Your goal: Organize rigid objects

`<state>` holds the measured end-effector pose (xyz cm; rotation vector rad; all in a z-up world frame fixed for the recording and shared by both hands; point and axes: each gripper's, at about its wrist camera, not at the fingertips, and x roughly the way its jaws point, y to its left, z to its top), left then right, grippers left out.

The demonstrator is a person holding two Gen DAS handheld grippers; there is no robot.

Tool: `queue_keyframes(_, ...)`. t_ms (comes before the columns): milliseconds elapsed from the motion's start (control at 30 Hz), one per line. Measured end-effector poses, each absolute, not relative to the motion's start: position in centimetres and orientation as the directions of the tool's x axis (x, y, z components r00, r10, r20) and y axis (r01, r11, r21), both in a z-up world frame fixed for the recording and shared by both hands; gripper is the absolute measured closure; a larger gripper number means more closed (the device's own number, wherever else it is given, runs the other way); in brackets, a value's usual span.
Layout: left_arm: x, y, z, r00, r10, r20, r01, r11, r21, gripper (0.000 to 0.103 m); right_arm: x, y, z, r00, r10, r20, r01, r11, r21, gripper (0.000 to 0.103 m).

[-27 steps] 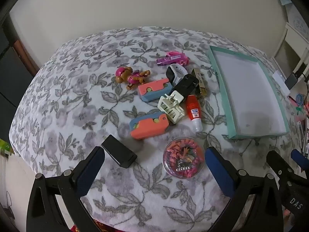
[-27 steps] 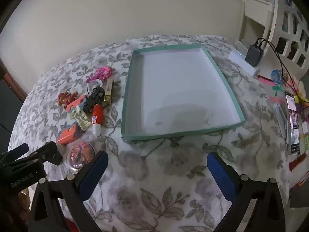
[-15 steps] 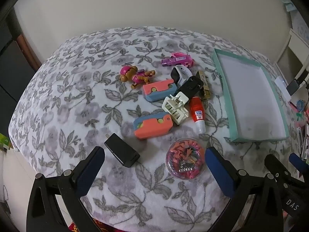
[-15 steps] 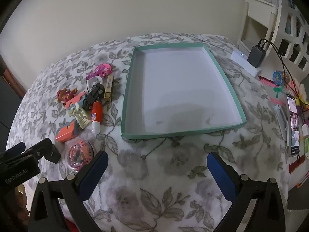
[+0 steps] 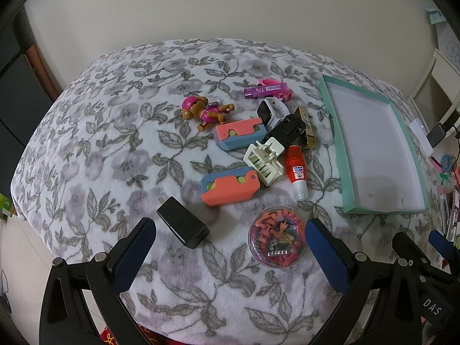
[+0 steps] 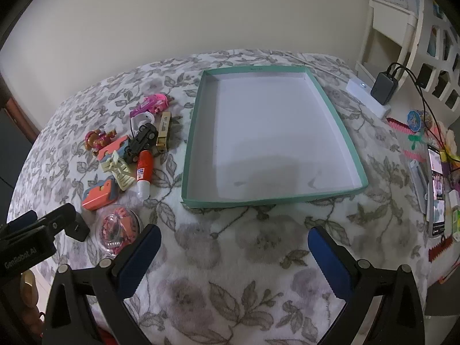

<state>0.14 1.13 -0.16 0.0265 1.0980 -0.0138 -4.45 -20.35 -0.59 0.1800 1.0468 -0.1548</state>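
- Your left gripper [image 5: 227, 238] hangs with jaws spread wide and empty above the black charger [image 5: 182, 225] and round container [image 5: 276, 237], nearest for a first pick.
- Your right gripper [image 6: 234, 247] is likewise released, holding nothing, before the teal tray [image 6: 339, 120].
- The tray is empty; all toys lie clustered just beside its left wall.

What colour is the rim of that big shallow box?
Teal green outside, white inside; the box shows best in the right wrist view.
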Motion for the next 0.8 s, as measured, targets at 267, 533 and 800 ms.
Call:
queue_keyframes(267,0.18,1.48,-0.21,0.453,-0.006,-0.891,0.018,1.0,0.002,0.0,-4.33,-20.15,-0.66,0.488,-0.04,-0.872,0.202,0.977,0.068,0.0)
queue_keyframes(533,0.23,1.64,-0.26,0.45,-0.009,-0.893,0.01,1.0,-0.005,0.0,-4.28,-20.1,-0.84,0.484,-0.041,-0.874,0.202,0.977,0.067,0.0)
queue_keyframes(800,0.23,1.71,-0.3,0.451,-0.01,-0.893,0.007,1.0,-0.008,0.0,-4.24,-20.05,-0.93,0.481,-0.037,-0.876,0.199,0.978,0.068,0.0)
